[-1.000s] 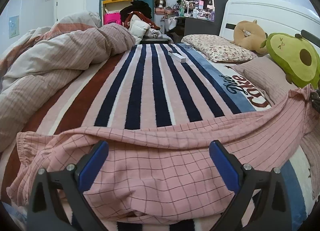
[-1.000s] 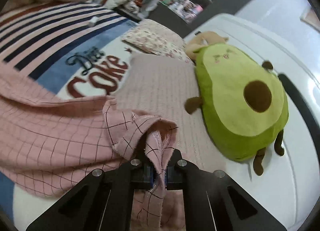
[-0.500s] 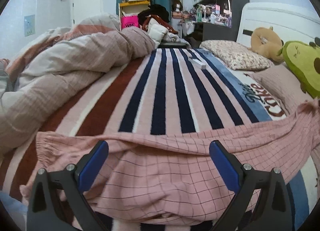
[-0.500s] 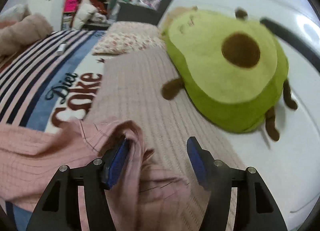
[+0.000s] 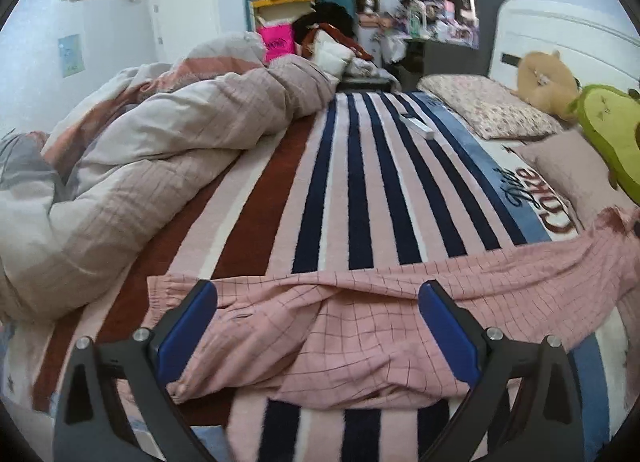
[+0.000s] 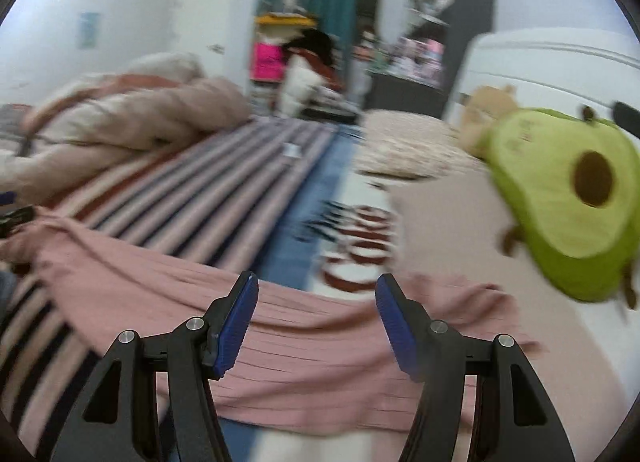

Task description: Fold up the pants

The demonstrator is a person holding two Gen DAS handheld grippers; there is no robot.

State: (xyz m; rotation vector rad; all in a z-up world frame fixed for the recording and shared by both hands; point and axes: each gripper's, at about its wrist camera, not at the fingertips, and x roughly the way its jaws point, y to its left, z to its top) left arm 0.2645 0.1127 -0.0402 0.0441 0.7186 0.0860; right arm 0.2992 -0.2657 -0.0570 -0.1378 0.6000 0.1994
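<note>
The right gripper [image 6: 314,316] has released the pants [image 6: 280,342]; both it and the left gripper [image 5: 318,326] gape above them.

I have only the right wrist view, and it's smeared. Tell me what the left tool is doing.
Observer: The left tool is open and grips nothing. It points at the middle of the pink pants.
Operator: Give me the lay of the fabric at that end.
Observer: The gathered elastic end lies on the striped blanket, left of the tool. The middle is rumpled.
Operator: Identify the white smear on the stripes.
Observer: It is a slim white bar, lying apart from the pants. I cannot tell what it is.
</note>
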